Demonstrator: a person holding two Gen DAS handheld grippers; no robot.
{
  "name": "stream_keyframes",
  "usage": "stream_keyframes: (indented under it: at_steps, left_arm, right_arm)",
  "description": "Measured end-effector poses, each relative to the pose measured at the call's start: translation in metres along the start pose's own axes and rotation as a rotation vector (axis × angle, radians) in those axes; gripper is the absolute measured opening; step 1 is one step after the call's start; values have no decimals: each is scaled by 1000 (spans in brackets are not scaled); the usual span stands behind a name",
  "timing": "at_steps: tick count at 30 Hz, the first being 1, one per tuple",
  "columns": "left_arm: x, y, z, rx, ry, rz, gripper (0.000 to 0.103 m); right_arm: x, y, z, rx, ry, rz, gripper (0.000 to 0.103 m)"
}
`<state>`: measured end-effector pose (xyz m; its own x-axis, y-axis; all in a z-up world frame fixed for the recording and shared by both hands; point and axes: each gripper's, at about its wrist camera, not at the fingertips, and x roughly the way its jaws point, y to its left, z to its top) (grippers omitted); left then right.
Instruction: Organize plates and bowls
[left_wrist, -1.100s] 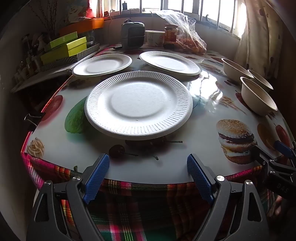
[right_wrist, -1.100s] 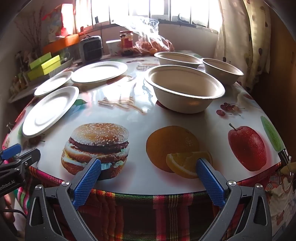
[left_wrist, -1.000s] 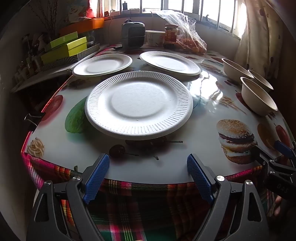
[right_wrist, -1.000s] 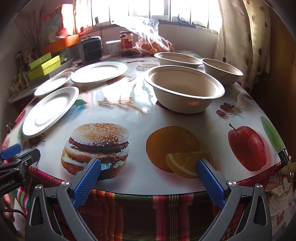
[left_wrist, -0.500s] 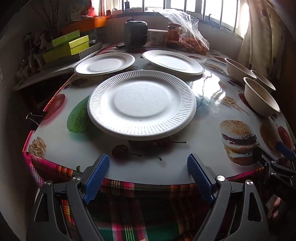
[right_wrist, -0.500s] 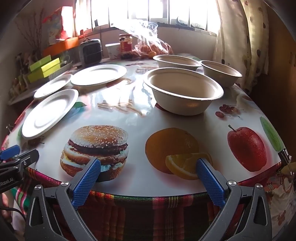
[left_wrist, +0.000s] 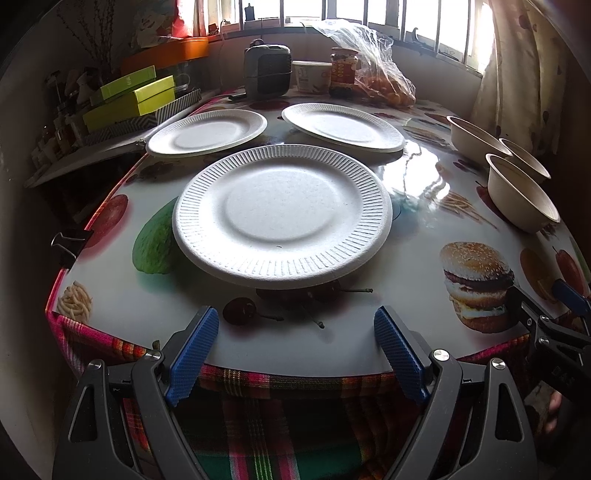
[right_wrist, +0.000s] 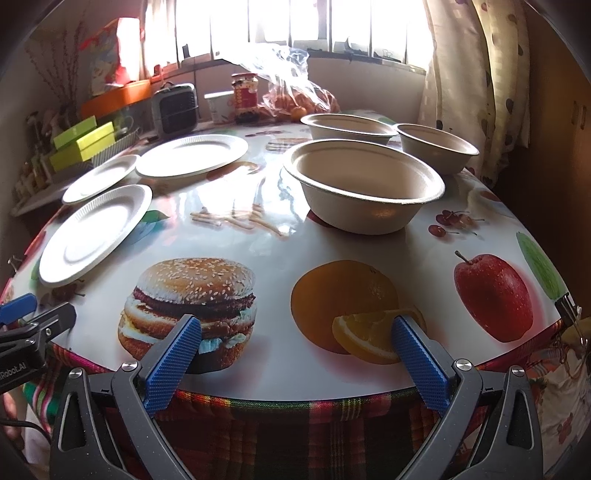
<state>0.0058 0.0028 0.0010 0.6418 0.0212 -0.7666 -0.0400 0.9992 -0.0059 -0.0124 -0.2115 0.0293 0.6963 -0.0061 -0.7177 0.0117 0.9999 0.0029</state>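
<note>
Three white paper plates lie on the table: a near plate (left_wrist: 282, 214), a far left plate (left_wrist: 207, 133) and a far right plate (left_wrist: 343, 127). Three beige bowls stand at the right: the near bowl (right_wrist: 364, 184), a far bowl (right_wrist: 349, 127) and a right bowl (right_wrist: 436, 147). My left gripper (left_wrist: 295, 332) is open and empty at the table's front edge, in front of the near plate. My right gripper (right_wrist: 295, 338) is open and empty at the front edge, in front of the near bowl.
The table (left_wrist: 406, 314) has a glossy food-print cover over plaid cloth. At the back stand a small grey heater (left_wrist: 266, 70), a jar (left_wrist: 344, 72), a tub and a bag of oranges (left_wrist: 384, 86). Yellow-green boxes (left_wrist: 129, 99) sit at the left. A curtain hangs at the right.
Both grippers have risen slightly and tilted, so the table sits a little lower in view. Plates and bowls have not moved.
</note>
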Motion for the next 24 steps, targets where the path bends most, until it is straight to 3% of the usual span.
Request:
stream_keyframes:
  at_steps: [24]
  left_arm:
    - [2,-1,3,28,-10,-21,87]
  right_arm:
    - [7,6,6,5,-6,-7,103]
